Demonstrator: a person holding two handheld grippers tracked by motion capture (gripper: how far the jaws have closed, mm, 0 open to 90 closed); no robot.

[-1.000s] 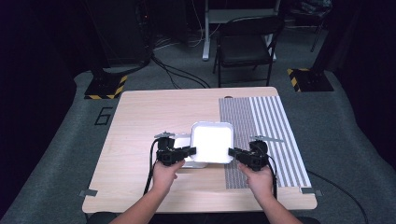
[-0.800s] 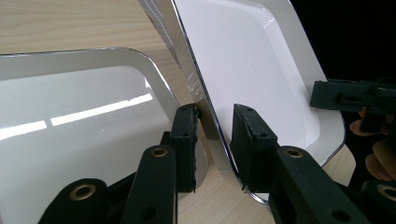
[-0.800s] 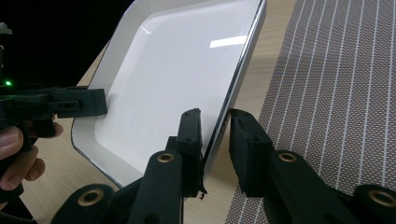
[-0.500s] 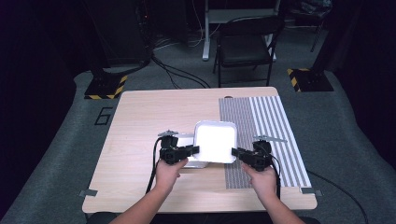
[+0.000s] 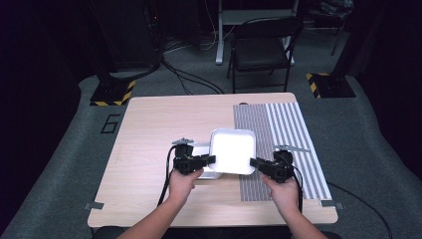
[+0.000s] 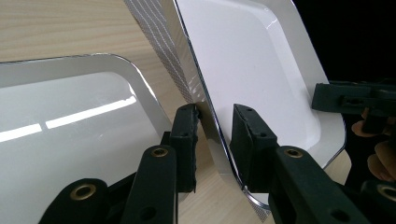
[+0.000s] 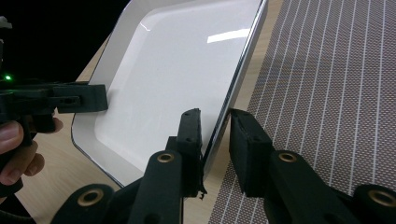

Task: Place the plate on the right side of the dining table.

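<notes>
Both grippers hold a white square tray by opposite rims, slightly above the table. My left gripper is shut on its left rim, and the thin edge runs slanted between the jaws. My right gripper is shut on the right rim. The held tray overlaps a second white tray that lies flat on the wood beneath its left side. Across the tray, the right gripper view takes in the left gripper.
A grey striped mat covers the right part of the wooden table, and the held tray's right side hangs over it. A folding chair stands on the floor beyond the far edge. Cables trail from both grippers.
The held tray and both grippers have shifted a little to the right, so more of the lower tray's left side is uncovered.
</notes>
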